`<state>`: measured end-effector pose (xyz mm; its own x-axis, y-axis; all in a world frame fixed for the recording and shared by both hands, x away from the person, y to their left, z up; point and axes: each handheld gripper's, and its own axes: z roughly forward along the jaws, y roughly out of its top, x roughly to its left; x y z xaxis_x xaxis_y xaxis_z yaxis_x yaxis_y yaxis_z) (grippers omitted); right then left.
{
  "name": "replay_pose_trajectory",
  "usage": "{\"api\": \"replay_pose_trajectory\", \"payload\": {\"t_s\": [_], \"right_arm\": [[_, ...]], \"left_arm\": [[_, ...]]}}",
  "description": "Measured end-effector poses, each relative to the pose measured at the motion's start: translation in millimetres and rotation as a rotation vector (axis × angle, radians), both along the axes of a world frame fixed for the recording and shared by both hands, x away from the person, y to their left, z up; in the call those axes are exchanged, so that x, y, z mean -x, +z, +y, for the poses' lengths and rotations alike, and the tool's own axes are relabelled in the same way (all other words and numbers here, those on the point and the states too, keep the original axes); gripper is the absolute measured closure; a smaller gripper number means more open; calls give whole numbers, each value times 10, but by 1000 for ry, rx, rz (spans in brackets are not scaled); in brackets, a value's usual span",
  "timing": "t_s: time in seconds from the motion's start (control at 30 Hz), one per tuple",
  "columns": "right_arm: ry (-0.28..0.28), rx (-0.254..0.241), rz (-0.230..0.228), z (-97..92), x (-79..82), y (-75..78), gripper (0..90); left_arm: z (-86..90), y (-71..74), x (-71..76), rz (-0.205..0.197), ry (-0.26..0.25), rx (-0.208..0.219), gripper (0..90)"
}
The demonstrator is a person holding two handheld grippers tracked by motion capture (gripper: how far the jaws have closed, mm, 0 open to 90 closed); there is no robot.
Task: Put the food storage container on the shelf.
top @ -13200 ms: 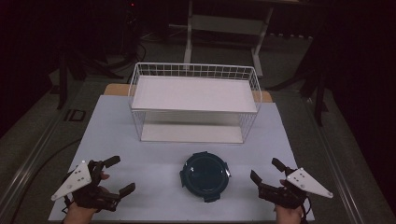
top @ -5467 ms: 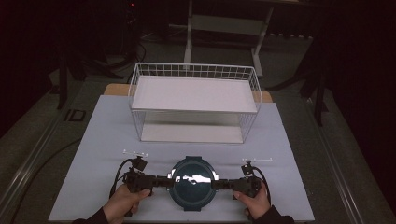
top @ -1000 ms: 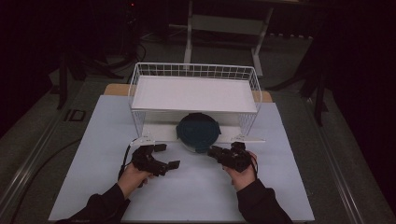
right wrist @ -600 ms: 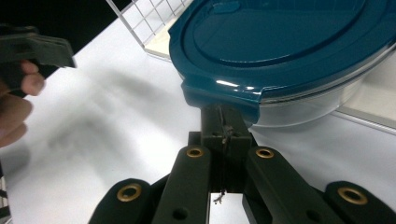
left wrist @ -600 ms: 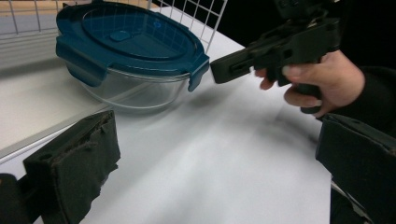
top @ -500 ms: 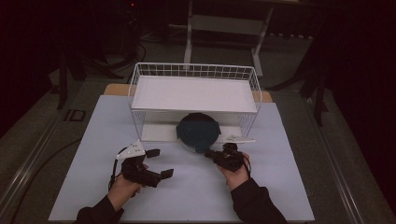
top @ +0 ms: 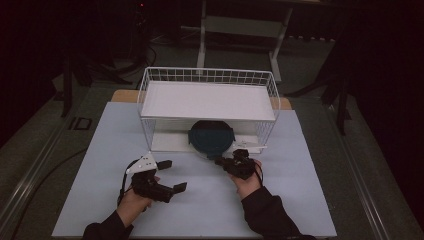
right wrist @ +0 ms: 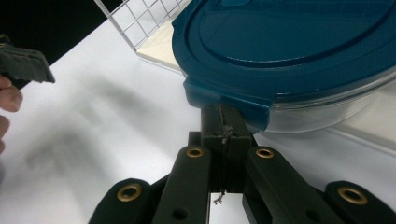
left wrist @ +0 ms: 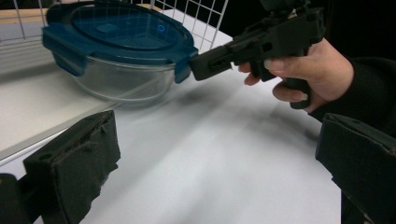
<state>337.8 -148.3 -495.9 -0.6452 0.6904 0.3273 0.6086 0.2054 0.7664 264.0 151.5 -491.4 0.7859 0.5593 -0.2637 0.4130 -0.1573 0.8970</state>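
Jaws spread and gripping nothing, the left gripper is idling on the pale table. Closed jaw tips of the right gripper are nudging the blue-lidded round glass container under the white wire shelf; up close, they are touching its latch tab, probably pushing.

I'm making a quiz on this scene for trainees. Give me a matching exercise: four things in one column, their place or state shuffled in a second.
Column 1:
1. left gripper
2. right gripper
3. glass container
4. wire rack

Column 2:
A. white, standing at the table's back
B. jaws wide apart over bare table
C. blue-lidded, under the shelf's front edge
D. jaws closed, tips at a lid latch

Pairs: 1-B, 2-D, 3-C, 4-A
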Motion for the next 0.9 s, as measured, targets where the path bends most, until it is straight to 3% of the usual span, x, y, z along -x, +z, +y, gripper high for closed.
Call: {"api": "replay_pose_trajectory", "payload": {"t_s": [0.9], "right_arm": [[-47,10,-2,188,-344,-47,900]], "left_arm": [[8,7,17,-29,-3,-1,0]]}}
